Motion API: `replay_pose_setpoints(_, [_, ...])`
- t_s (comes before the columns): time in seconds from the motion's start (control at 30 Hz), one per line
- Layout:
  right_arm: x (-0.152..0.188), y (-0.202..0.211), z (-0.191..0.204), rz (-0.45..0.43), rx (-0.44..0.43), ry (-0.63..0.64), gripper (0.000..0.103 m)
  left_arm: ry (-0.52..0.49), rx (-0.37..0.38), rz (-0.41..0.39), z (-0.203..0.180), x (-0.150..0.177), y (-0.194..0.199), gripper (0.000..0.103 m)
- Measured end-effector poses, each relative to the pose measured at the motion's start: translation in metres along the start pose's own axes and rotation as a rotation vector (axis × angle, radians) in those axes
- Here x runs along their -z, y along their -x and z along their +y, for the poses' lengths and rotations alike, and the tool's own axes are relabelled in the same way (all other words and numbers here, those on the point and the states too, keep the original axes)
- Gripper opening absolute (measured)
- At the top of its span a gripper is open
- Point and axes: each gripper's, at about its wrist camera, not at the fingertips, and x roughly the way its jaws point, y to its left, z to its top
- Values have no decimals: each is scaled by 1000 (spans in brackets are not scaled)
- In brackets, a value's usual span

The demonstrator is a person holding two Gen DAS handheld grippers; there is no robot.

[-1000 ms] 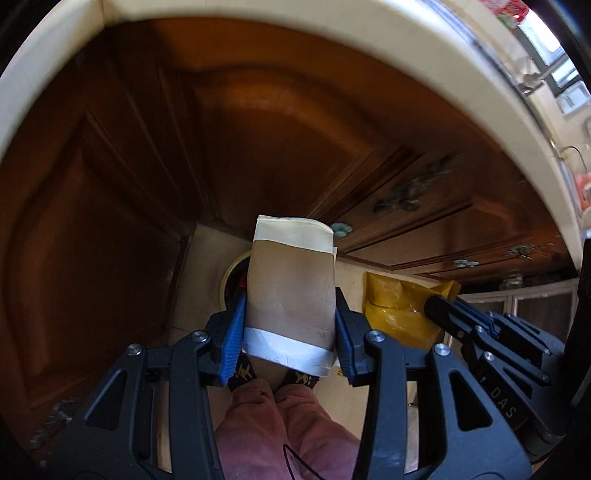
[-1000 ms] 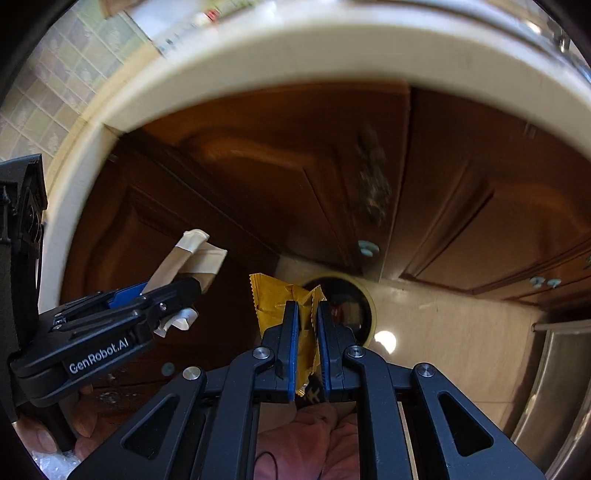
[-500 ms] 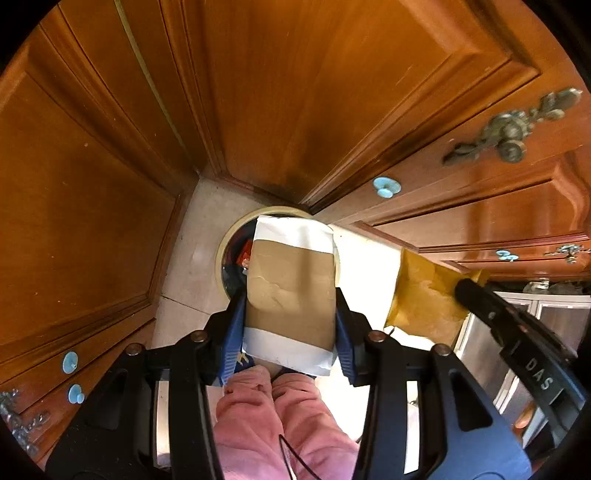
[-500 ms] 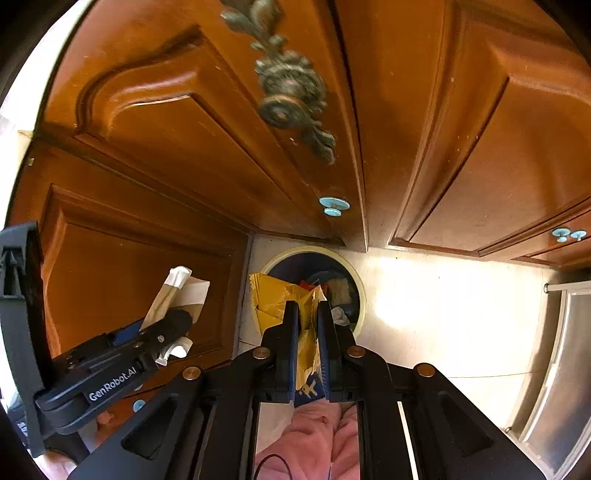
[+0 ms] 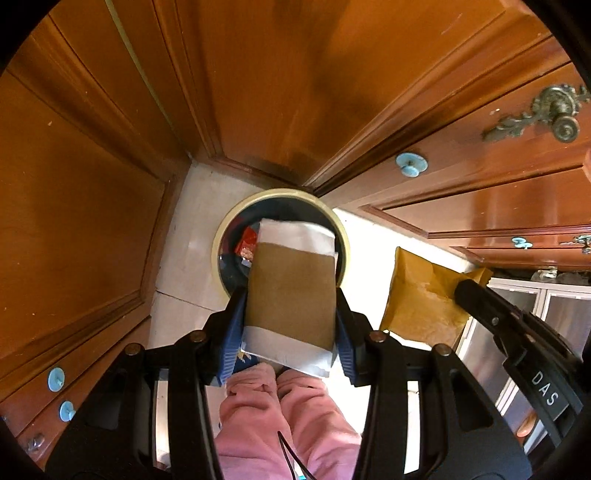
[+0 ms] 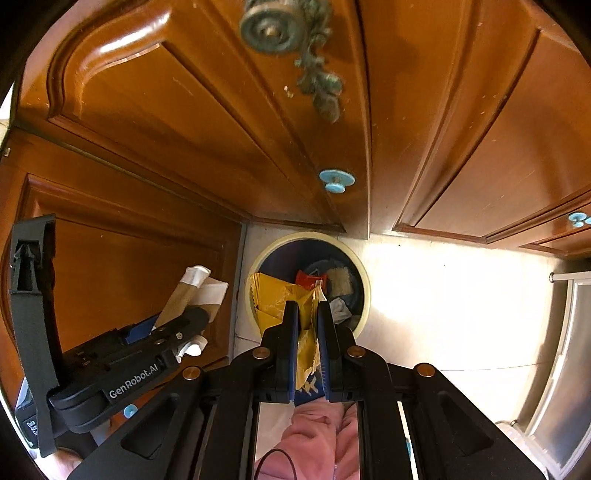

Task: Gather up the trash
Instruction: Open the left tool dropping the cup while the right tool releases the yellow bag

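Note:
My left gripper [image 5: 290,306] is shut on a flattened paper cup with a brown sleeve [image 5: 291,295] and holds it over a round cream-rimmed trash bin [image 5: 221,236] on the floor below. My right gripper [image 6: 304,314] is shut on a crumpled yellow wrapper [image 6: 277,295] and holds it above the same bin [image 6: 364,280], which has red and white trash in it. The wrapper also shows in the left wrist view [image 5: 421,295], right of the cup. The cup also shows in the right wrist view [image 6: 195,291], left of the wrapper.
Brown wooden cabinet doors [image 5: 277,92] with blue knobs [image 5: 411,165] and ornate metal handles [image 6: 273,26] surround the bin on the far and left sides. Pale tiled floor [image 6: 443,295] spreads to the right. A steel appliance front [image 6: 561,350] stands at far right. Pink trouser legs [image 5: 288,417] are below the grippers.
Both grippers have dropped from countertop height down the cabinet fronts toward the bin. The bin now looks larger and sits directly beneath the held cup and wrapper.

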Motion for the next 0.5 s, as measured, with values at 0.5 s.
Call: replay_pose_setpoints(0.5, [-4,-15,18,18,13,12,11,8,-33,-48,31,15,24,65])
